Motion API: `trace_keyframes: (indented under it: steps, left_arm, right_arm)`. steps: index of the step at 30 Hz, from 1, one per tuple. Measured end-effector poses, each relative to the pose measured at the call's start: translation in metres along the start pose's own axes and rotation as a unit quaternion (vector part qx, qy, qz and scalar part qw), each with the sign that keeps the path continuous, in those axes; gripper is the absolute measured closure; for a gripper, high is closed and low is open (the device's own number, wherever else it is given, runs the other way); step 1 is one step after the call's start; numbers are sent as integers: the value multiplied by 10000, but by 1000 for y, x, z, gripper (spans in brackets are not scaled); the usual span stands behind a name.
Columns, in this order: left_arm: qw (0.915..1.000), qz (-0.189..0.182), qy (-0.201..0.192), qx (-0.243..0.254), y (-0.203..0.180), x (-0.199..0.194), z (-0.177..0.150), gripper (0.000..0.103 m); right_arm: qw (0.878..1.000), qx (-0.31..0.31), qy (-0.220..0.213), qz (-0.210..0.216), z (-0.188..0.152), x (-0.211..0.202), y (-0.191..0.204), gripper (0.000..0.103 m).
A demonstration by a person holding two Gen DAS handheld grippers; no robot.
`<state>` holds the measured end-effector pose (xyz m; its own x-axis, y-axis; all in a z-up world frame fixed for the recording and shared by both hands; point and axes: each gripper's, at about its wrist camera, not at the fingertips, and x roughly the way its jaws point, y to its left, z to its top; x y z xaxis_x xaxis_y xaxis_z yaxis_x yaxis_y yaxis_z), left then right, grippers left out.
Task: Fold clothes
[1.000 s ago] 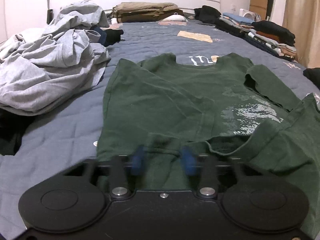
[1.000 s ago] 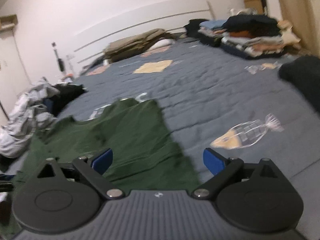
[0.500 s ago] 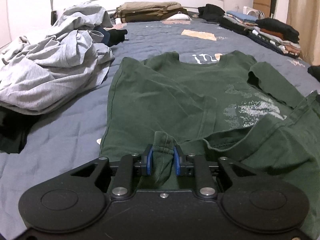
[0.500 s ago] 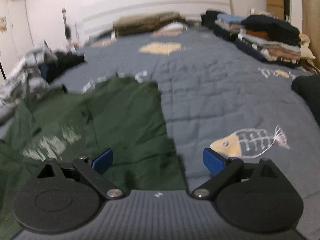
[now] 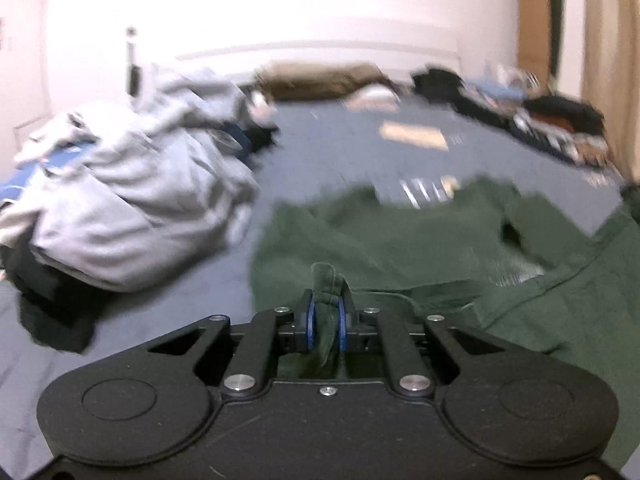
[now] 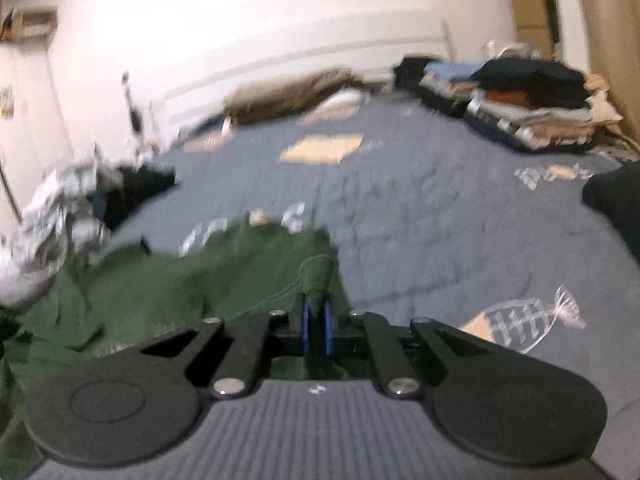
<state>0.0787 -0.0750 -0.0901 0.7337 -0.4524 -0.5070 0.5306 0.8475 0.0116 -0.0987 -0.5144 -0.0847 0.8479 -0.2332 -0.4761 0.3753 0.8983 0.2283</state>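
Grey garment heap (image 5: 120,216): on the blue quilt (image 5: 340,148), left of the shirt.
Left gripper (image 5: 325,322): jaws closing, blue pads pinching a raised fold of the green T-shirt (image 5: 400,248).
Green T-shirt: spread on the quilt, print upward, lifted at both pinched spots.
Right gripper (image 6: 316,330): jaws closing on a peaked fold at the shirt's right edge.
Folded clothes stack (image 6: 520,104): far right.
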Motion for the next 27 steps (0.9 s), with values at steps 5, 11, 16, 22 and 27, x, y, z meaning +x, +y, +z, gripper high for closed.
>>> trace_keyframes:
  steps: [5, 11, 16, 22, 27]
  left_arm:
    - [9987, 12, -23, -516, 23, 1, 10, 92]
    - [9955, -582, 446, -601, 27, -6, 15, 90]
    - [9959, -591, 677, 118, 14, -6, -8, 87]
    - [9971, -511, 450, 342, 6, 2, -9, 65]
    - [9970, -550, 256, 478, 0, 0, -8, 97]
  right_arm:
    - [9999, 145, -57, 48, 11, 10, -6, 96]
    - [9988, 257, -53, 412, 30, 26, 1, 96]
    - [9988, 273, 143, 391, 16, 32, -1, 96]
    - [9984, 403, 206, 343, 9, 31, -6, 96]
    - [9981, 394, 95, 455, 12, 23, 0, 96]
